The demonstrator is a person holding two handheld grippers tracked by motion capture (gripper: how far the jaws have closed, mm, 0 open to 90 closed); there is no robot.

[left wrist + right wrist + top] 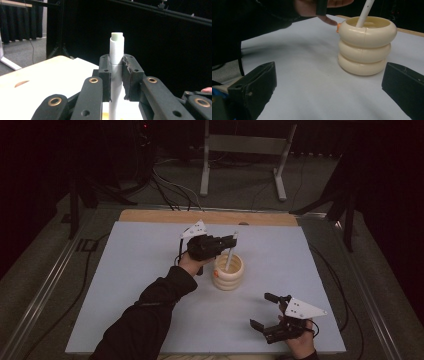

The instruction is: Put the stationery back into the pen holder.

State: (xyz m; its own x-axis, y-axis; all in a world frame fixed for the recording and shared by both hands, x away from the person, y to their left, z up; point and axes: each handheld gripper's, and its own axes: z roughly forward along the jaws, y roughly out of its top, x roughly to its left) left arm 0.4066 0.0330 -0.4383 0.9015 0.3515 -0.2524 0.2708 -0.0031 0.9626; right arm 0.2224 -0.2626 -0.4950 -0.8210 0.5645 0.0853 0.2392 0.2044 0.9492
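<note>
Nearest the high view's camera, the right hand-held gripper rests on the table with jaws spread wide. Farther off, the left hand-held gripper pinches a white pen whose lower end stands inside the cream ringed holder mid-table.

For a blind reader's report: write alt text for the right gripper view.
A cream ribbed holder, like three stacked rings, stands on a pale table with a white stick leaning out of its open top. The right gripper has its black fingers spread wide in the foreground, nothing between them.
</note>
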